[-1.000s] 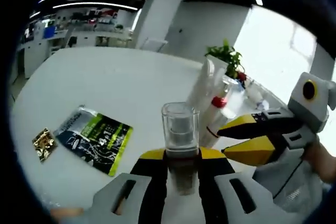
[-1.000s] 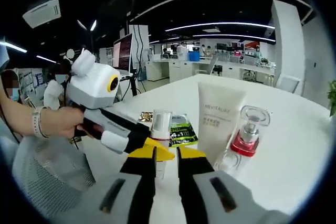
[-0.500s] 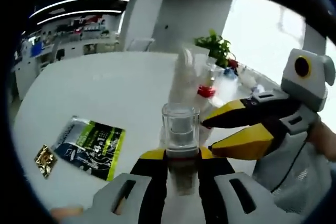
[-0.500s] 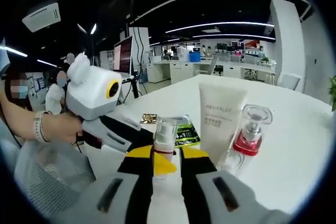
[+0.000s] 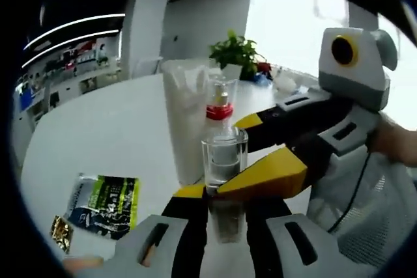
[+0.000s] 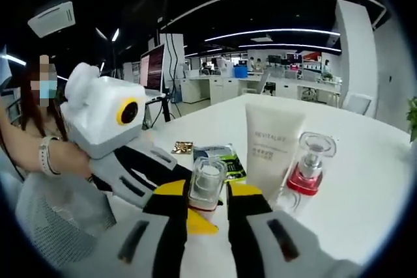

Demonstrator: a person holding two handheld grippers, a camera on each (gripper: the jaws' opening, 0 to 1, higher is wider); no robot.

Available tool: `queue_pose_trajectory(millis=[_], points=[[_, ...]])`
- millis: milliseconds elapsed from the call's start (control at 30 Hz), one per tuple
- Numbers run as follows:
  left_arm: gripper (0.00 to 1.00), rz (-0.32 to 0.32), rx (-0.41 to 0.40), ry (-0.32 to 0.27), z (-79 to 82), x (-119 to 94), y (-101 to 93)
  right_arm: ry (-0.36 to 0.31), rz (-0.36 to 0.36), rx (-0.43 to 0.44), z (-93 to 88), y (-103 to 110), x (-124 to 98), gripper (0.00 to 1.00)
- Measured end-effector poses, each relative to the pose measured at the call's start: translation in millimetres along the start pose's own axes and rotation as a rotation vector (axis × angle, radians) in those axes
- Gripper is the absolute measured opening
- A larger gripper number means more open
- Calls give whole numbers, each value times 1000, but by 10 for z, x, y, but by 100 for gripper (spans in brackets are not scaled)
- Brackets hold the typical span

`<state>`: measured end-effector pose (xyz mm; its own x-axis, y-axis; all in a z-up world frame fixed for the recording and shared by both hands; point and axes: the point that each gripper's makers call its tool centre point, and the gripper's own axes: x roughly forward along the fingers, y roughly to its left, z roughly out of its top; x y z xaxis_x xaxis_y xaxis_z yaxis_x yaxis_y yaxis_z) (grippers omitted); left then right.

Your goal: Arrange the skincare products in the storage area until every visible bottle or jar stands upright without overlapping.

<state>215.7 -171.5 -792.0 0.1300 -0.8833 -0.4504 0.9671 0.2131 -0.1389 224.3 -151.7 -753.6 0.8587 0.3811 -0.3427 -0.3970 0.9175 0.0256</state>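
Between the jaws of the left gripper [image 5: 218,209] stands the small clear-capped bottle [image 5: 223,161], clamped low on its darker body, approx. upright, above the white table [image 5: 98,135]. The right gripper [image 6: 207,208] comes from the other side; its yellow jaws stand apart around the same bottle [image 6: 206,183], w/ one tip just beside the cap, and I cannot tell if they touch it. I judge the bottle light, stiff and smooth, so prob. slippery; the clear cap looks like hard plastic and may pull off, so better to hold the body under the cap, not the cap itself. Behind it stands the white tube [image 6: 272,151], cap-down, soft-sided I think, w/ print reading approx. "REVITALIFT", small text below not readable. Just beside it is the red-collared pump bottle [image 6: 307,164] w/ clear cap, upright. Flat on the table lie a green-black sachet [image 5: 104,203], text too small, and a gold packet [image 5: 62,234]
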Motion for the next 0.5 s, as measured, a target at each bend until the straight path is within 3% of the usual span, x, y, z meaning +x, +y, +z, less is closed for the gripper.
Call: queue_pose_trajectory(millis=[500], points=[[17, -60, 39, -30, 49, -1, -73, -45, 4, -18, 94, 7, -14, 22]])
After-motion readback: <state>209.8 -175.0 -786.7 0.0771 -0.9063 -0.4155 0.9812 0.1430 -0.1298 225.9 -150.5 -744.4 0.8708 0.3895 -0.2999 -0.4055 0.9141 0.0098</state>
